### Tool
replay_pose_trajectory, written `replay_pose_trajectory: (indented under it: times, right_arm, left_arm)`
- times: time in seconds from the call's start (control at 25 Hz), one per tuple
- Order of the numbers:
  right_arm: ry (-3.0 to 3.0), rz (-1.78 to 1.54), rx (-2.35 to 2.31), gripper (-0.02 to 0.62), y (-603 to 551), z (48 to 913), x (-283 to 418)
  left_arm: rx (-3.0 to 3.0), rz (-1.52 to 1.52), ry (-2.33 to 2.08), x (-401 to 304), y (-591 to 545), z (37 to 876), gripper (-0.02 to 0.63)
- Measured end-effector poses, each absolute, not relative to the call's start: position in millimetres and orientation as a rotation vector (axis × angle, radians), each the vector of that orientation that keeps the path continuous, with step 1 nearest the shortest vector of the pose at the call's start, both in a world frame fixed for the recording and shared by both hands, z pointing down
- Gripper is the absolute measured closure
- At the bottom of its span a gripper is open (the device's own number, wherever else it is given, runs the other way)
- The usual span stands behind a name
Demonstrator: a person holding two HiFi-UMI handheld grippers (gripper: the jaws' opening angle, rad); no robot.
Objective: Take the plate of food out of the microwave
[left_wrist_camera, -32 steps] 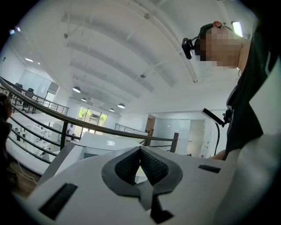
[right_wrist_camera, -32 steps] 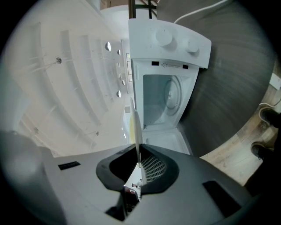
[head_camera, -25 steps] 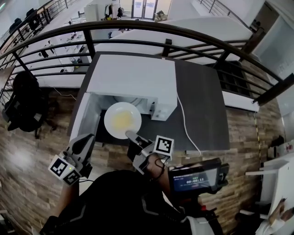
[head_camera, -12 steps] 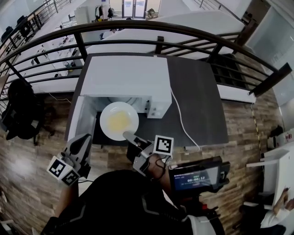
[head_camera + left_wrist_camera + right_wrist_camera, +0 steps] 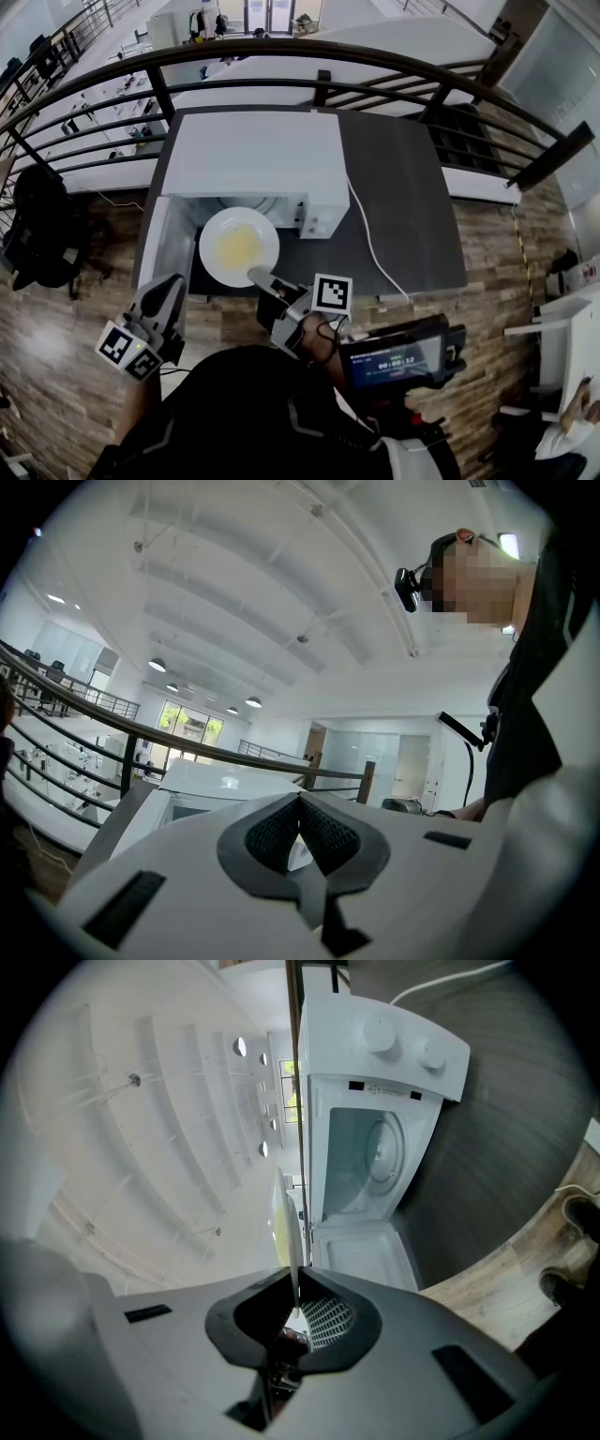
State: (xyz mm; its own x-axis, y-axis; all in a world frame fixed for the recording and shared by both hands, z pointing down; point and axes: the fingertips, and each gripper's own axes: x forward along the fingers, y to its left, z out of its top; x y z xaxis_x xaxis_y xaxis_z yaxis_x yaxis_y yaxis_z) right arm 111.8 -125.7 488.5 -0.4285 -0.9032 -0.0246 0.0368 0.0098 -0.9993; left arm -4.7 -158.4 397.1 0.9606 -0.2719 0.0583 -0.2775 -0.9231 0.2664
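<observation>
Dark grey tabletop (image 5: 403,216) against a curved black railing (image 5: 375,66), with a wood-plank floor around it, seen from your head camera looking steeply down. A white microwave (image 5: 253,155) stands on the table's left half. Its door (image 5: 164,248) is swung wide open to the left, and a white cable (image 5: 370,244) trails across the table from its right side.

Your right gripper (image 5: 255,275) reaches in level from the table's near edge, and its jaws are pinched on the near rim of a round white plate (image 5: 239,246). The plate carries pale yellow food in its middle. It sits just in front of the oven's mouth, outside the cavity, between the open door and the control panel. In the right gripper view the plate (image 5: 289,1204) appears edge-on, as a thin line running into the closed jaws of the right gripper (image 5: 295,1283). Beyond it the microwave (image 5: 375,1101) shows a bare cavity.

Your left gripper (image 5: 169,291) is held off the table's near left corner, near the door but apart from it. In its own view the left gripper (image 5: 300,803) has its pads pressed together with nothing between them.
</observation>
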Motion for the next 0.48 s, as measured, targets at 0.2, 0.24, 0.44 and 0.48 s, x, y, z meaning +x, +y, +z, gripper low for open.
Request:
replay_pose_trajectory:
  times: [0.2, 0.24, 0.44, 0.48]
  right_arm:
    - [1.508, -1.528, -0.923, 0.578, -126.1, 488.2, 111.3]
    - [1.509, -1.528, -0.924, 0.578, -125.9, 488.9, 111.2]
    - [1.505, -1.528, -0.924, 0.578, -122.9, 487.9, 112.5]
    - [1.505, -1.528, -0.924, 0.578, -121.9, 487.5, 113.1]
  left_arm:
    - [2.837, 0.030, -0.410, -4.8, -159.8, 397.1, 0.603]
    - [2.836, 0.030, -0.411, -4.8, -160.1, 397.7, 0.604]
    - [2.835, 0.025, -0.409, -3.3, -157.0, 396.9, 0.603]
    - [2.836, 0.022, -0.408, -2.6, -155.8, 396.3, 0.603]
